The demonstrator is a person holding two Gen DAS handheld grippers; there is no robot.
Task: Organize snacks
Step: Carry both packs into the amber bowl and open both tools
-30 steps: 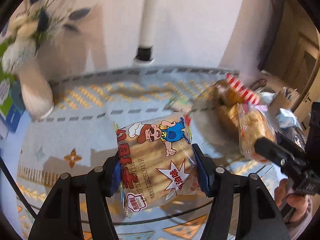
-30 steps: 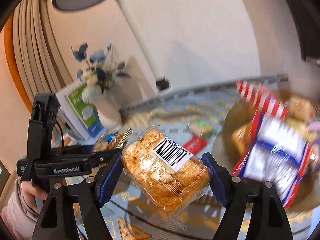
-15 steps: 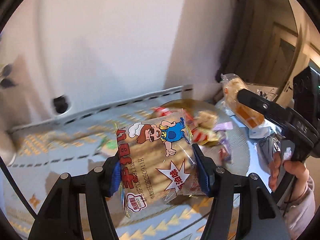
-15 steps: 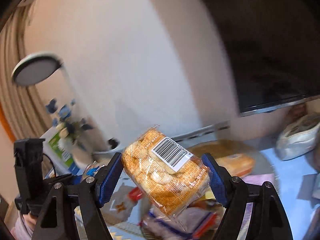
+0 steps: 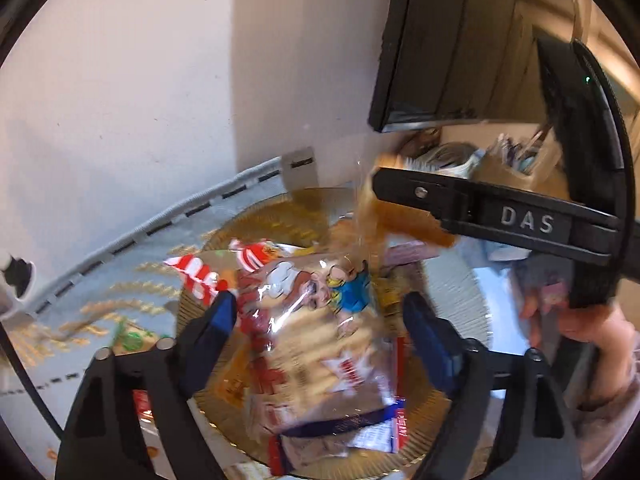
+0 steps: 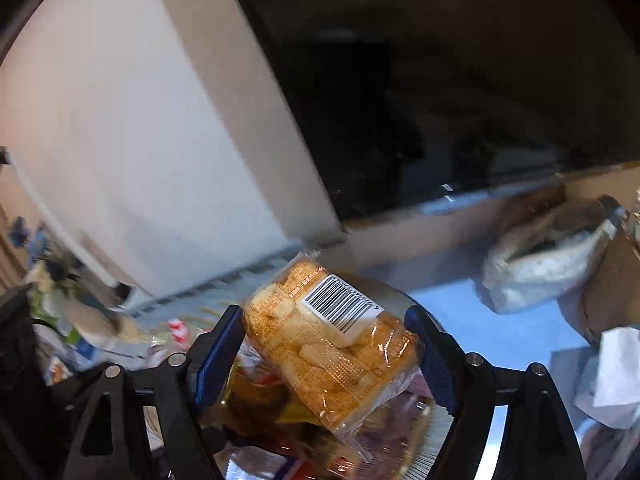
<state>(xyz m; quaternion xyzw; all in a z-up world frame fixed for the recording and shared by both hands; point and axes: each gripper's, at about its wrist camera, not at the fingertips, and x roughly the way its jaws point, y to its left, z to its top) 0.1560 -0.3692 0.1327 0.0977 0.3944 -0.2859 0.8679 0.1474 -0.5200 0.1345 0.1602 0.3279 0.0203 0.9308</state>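
My left gripper (image 5: 322, 320) hangs over a golden round plate (image 5: 280, 216). Its jaws are opening, and the pads stand clear of the cartoon-print biscuit packet (image 5: 320, 336), which sinks blurred between them onto the snacks piled there. A red-and-white striped packet (image 5: 196, 276) lies on the plate's left side. My right gripper (image 6: 324, 332) is above the same plate (image 6: 472, 420). Its jaws are starting to open, with both pads still touching an orange packet with a barcode (image 6: 332, 340). One finger (image 5: 480, 208) of it shows in the left wrist view, over the plate's far right.
A black screen (image 6: 440, 100) stands on the wall behind the plate. A white bag (image 6: 540, 264) and brown paper lie to the right on the blue cloth. A vase of flowers (image 6: 80, 312) is far left. A hand (image 5: 580, 328) holds the right gripper.
Both grippers swung right, away from the vase, until they were over the plate. The left jaws spread and the cartoon packet slipped down. The orange packet kept its place between the right pads.
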